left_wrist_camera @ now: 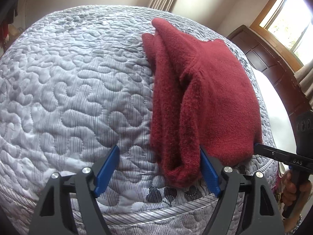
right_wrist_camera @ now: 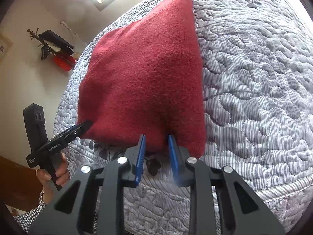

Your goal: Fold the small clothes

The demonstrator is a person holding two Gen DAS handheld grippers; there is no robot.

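Observation:
A dark red fleece garment (left_wrist_camera: 205, 98) (right_wrist_camera: 140, 78) lies folded on the grey quilted bed, with its long folded layers on the left side in the left wrist view. My left gripper (left_wrist_camera: 158, 170) stands wide open at the garment's near left corner; the hem lies against its right pad (left_wrist_camera: 209, 172) and its left pad is over bare quilt. From the right wrist view the left gripper (right_wrist_camera: 84, 126) touches that same corner. My right gripper (right_wrist_camera: 156, 137) has its blue pads close together on the near hem, where the fabric puckers. Its tip (left_wrist_camera: 258, 146) shows at the garment's near right corner.
The quilt (left_wrist_camera: 68, 98) (right_wrist_camera: 254, 98) spreads wide on both sides of the garment, and the bed's near edge (right_wrist_camera: 273, 192) runs just below the grippers. A white pillow (left_wrist_camera: 273, 105) and a wooden headboard (left_wrist_camera: 264, 58) lie to the right. A hand (right_wrist_camera: 58, 168) holds the left gripper.

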